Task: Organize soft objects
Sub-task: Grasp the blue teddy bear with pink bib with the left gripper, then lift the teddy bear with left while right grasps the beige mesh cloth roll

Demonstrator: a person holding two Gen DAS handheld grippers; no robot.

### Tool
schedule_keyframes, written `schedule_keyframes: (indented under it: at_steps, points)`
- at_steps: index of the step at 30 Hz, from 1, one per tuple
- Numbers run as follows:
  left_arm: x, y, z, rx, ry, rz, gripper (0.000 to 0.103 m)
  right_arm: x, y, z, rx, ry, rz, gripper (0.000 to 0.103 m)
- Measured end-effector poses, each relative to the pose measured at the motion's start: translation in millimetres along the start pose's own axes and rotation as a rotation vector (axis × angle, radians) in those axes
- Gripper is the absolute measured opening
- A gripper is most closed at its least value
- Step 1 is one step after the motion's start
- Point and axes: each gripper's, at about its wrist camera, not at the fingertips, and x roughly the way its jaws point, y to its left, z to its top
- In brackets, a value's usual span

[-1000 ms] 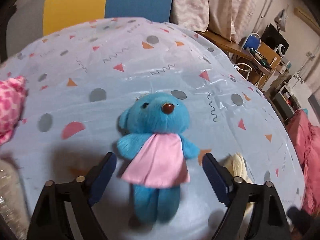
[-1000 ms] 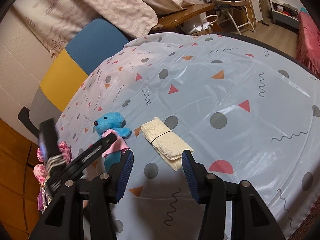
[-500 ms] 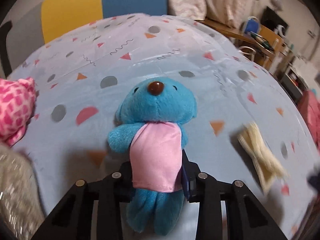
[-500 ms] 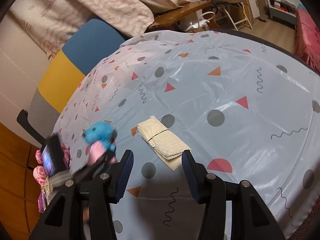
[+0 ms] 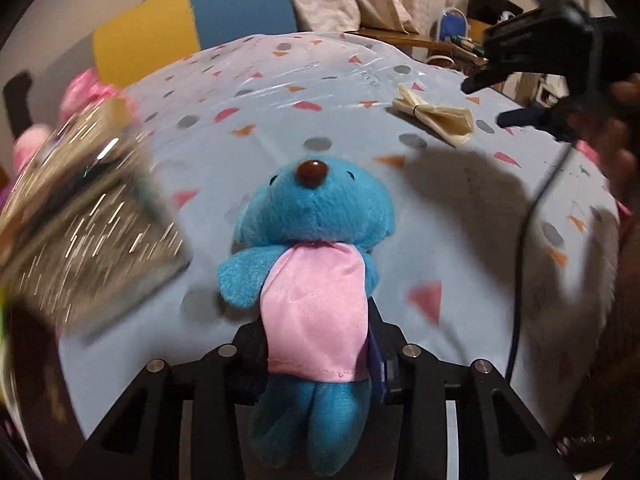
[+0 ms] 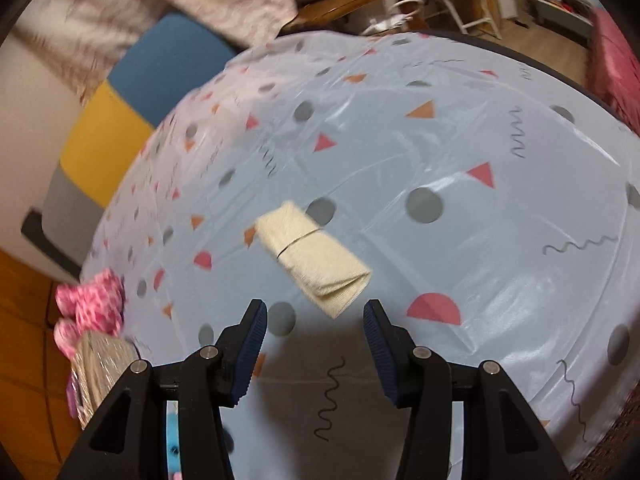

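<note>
my left gripper (image 5: 316,364) is clenched on the blue plush bear (image 5: 312,264), squeezing its waist under the pink bib, with the legs hanging near the camera and the head pointing far. the bear is held above the patterned cloth of the counter (image 5: 460,216). only the left view shows my right gripper (image 5: 516,96) from outside, at far right, hovering near the folded cream towel (image 5: 434,118), and a blurred glittery bag (image 5: 80,220) at left with pink plush (image 5: 86,88) behind it.

the right view shows what the left cannot: my right gripper (image 6: 315,344) is released, its jaws wide apart and holding nothing, with the cream towel (image 6: 316,258) lying on the counter (image 6: 480,260) just beyond the tips, a band around its middle. the pink spotted plush (image 6: 90,304) and the glittery bag (image 6: 102,368) sit at the counter's left edge. a sliver of the bear (image 6: 173,432) peeks in near the bottom.
</note>
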Motion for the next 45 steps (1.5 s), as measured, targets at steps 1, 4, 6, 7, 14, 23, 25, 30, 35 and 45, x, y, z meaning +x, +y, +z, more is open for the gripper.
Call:
schedule_keyframes:
  at_steps: [1, 4, 6, 7, 14, 23, 25, 30, 35, 45]
  points:
    - [-7, 5, -10, -0.02, -0.003, -0.004, 0.041, 1, 7, 1, -0.035, 0.002, -0.014, 0.051]
    - [-21, 17, -30, -0.06, -0.017, 0.001, 0.041, 7, 32, 9, -0.188, 0.001, -0.086, 0.053]
    - [-26, 21, -38, -0.064, -0.023, -0.003, 0.041, 22, 50, 19, -0.309, 0.021, -0.142, 0.068]
    - [-26, 22, -38, -0.066, -0.025, -0.004, 0.041, 31, 56, 22, -0.351, 0.044, -0.159, 0.074]
    - [-27, 26, -47, -0.094, -0.062, -0.012, 0.043, 91, 61, 35, -0.442, 0.132, -0.31, 0.073]
    - [-36, 30, -60, -0.122, -0.079, -0.024, 0.044, 81, 85, -16, -0.523, 0.228, -0.181, 0.046]
    - [-36, 31, -60, -0.124, -0.082, -0.028, 0.044, 82, 98, -42, -0.555, 0.324, -0.084, 0.048]
    - [-39, 34, -63, -0.134, -0.085, -0.039, 0.044, 79, 133, -100, -0.802, 0.26, -0.162, 0.052]
    - [-44, 38, -66, -0.148, -0.086, -0.069, 0.06, 75, 130, -104, -0.81, 0.246, -0.129, 0.052]
    - [-64, 50, -62, -0.25, -0.056, -0.152, 0.073, 72, 131, -99, -0.806, 0.238, -0.106, 0.054]
